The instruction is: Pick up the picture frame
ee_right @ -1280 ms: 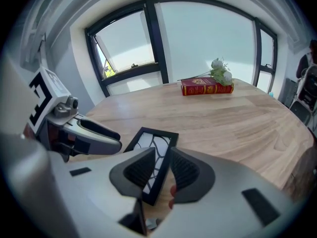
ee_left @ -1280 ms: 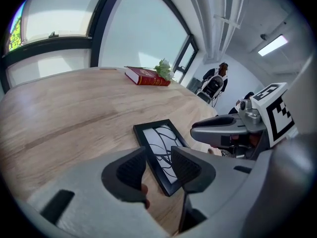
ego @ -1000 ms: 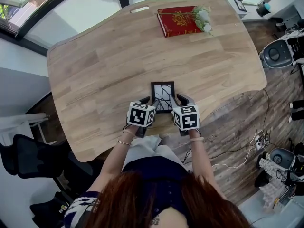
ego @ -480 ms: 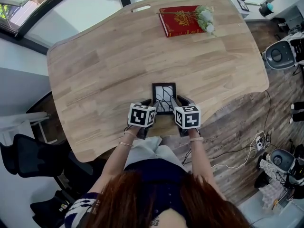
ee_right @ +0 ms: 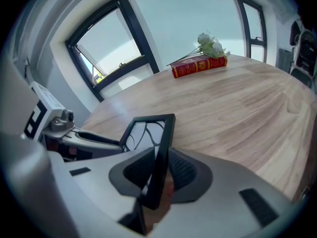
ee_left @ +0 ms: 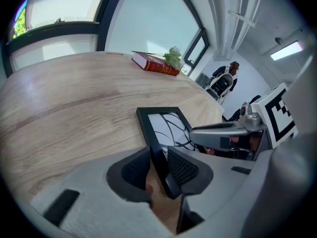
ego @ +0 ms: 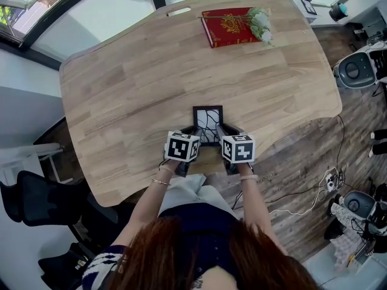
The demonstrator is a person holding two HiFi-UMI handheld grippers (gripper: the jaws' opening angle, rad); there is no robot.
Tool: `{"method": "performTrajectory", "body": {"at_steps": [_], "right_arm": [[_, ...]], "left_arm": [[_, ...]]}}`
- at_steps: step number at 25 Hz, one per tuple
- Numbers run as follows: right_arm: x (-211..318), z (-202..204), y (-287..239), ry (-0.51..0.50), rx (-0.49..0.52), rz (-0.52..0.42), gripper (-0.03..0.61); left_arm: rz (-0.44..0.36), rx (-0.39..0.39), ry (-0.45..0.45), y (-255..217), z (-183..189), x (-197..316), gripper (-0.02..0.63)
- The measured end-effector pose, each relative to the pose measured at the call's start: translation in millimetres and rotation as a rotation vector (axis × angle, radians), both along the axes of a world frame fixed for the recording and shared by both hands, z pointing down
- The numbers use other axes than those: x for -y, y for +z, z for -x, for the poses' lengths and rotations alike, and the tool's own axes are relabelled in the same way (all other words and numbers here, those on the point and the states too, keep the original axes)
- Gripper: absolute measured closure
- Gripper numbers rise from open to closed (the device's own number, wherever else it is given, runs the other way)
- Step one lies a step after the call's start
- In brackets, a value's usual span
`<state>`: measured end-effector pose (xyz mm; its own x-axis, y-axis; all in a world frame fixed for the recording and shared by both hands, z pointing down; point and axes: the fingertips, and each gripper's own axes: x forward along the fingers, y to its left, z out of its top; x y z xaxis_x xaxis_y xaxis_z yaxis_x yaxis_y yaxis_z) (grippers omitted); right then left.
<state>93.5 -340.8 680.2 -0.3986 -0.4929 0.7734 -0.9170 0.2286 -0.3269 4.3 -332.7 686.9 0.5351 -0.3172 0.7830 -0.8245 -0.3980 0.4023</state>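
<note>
A small black picture frame [ego: 207, 119] with a white, black-lined picture lies near the front edge of the wooden table [ego: 121, 89]. My left gripper [ego: 192, 132] straddles the frame's left rail [ee_left: 156, 143]. Its jaws are closing, and both pads sit against the rail. The right gripper [ego: 223, 131] is shut on the opposite rail [ee_right: 166, 133], which stands edge-on between its pads. In the left gripper view my left gripper [ee_left: 158, 165] shows the right one beyond the frame. The right gripper [ee_right: 159, 170] sees the frame's glass to its left.
A red book [ego: 228, 28] with white flowers [ego: 260, 22] on it lies at the table's far edge. A black office chair [ego: 36, 201] stands left of the person. Cables and equipment lie on the floor to the right [ego: 354, 71].
Both grippers' jaws have drawn in against the sides of the frame. The hands and the frame have otherwise stayed in place.
</note>
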Motion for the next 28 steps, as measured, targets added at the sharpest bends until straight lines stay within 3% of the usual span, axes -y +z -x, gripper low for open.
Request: {"method": "performTrajectory", "body": {"at_steps": [12,28], "right_arm": [[-3,-3,-9,-0.003,-0.044,-0.032,0.502],[-11,-10,-54,0.014,-0.074,-0.165,0.505]], "left_arm": [[-0.027,0.016,-0.022,-7,0,0,0.512],[-0.132,0.0,-0.017,-47,-6,-6,0.514]]}}
